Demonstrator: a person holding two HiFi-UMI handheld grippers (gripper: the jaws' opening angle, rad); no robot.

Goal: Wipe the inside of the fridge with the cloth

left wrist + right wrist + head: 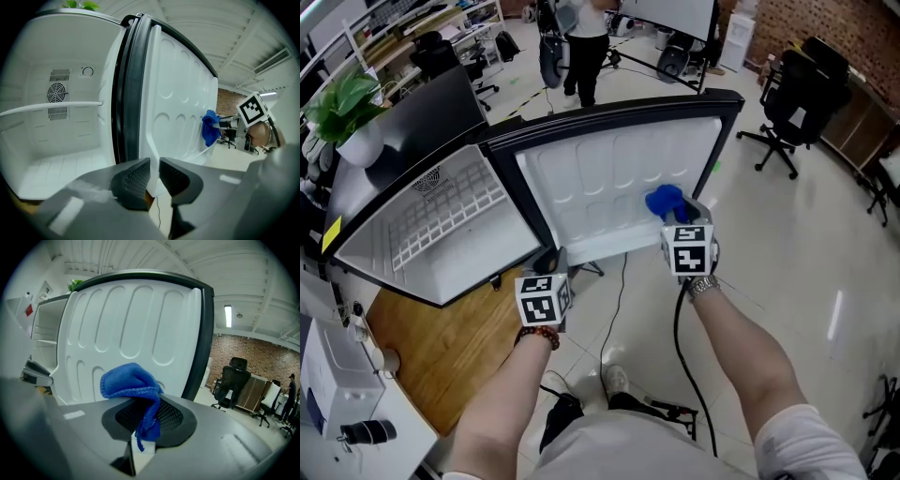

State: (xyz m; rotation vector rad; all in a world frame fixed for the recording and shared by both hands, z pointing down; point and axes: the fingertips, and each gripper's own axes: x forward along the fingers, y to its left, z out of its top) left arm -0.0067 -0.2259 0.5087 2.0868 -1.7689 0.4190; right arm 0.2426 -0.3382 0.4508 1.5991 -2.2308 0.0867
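The small fridge (450,225) stands open, its white ribbed door (609,187) swung out toward me. My right gripper (677,216) is shut on a bunched blue cloth (664,201), held against the door's inner face near its right side. In the right gripper view the cloth (133,383) drapes over the jaws of the right gripper (147,420), with the door (136,315) just beyond. My left gripper (154,176) is shut on the door's lower white edge (151,154). From there the cloth (209,127) shows further along the door. In the head view the left gripper (551,262) sits at the door's bottom left corner.
A wire shelf (51,107) and a fan vent (57,93) show inside the fridge. A potted plant (347,103) stands on top of it. A wooden surface (441,347) lies at the left, office chairs (797,94) at the right, a person (586,47) behind, and a cable (684,356) on the floor.
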